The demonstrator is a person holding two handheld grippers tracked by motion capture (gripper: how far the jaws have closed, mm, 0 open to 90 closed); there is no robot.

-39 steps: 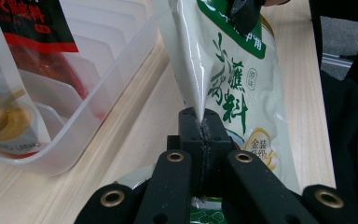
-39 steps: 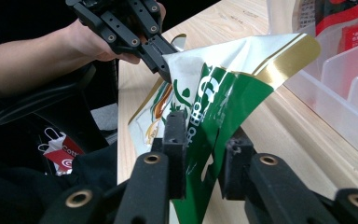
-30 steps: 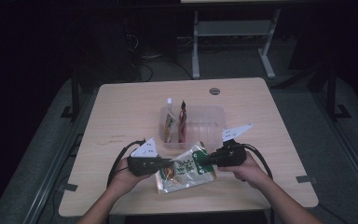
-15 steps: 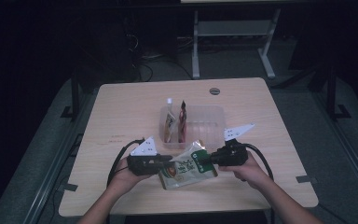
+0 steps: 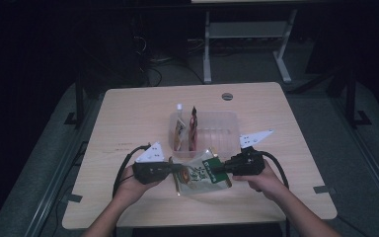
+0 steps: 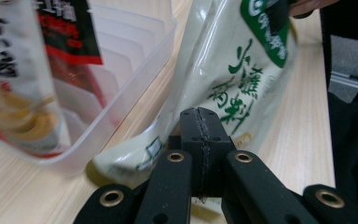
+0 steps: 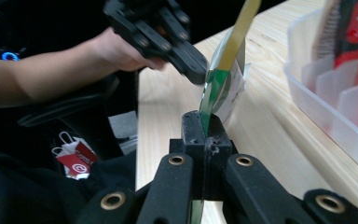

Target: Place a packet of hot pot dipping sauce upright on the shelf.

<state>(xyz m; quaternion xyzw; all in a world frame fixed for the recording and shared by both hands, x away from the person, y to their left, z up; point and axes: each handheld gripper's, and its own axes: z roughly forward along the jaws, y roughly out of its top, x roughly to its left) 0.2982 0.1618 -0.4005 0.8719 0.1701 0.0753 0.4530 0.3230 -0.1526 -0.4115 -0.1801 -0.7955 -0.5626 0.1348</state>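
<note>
A: Item one?
B: Pale green-printed foil snack pouch (image 5: 201, 174), held just above the light wooden table (image 5: 128, 113), in front of the clear plastic divided bin (image 5: 222, 129).
A: Holders?
B: Left gripper (image 6: 199, 122) clamped on one edge; right gripper (image 7: 204, 127) clamped on the opposite edge.
A: Bin contents?
B: Two upright red-and-white packets (image 5: 186, 131).

The clear tray (image 6: 135, 60) is cut by the top and left edges of the left gripper view. Two upright packets stand inside the tray — the white packet (image 6: 14, 79) blurred, the red packet (image 6: 70, 32) cropped at the top. Beside the tray, the green-printed pouch (image 6: 233, 79) loses its top to the frame, its lower edge hidden behind black jaws.
</note>
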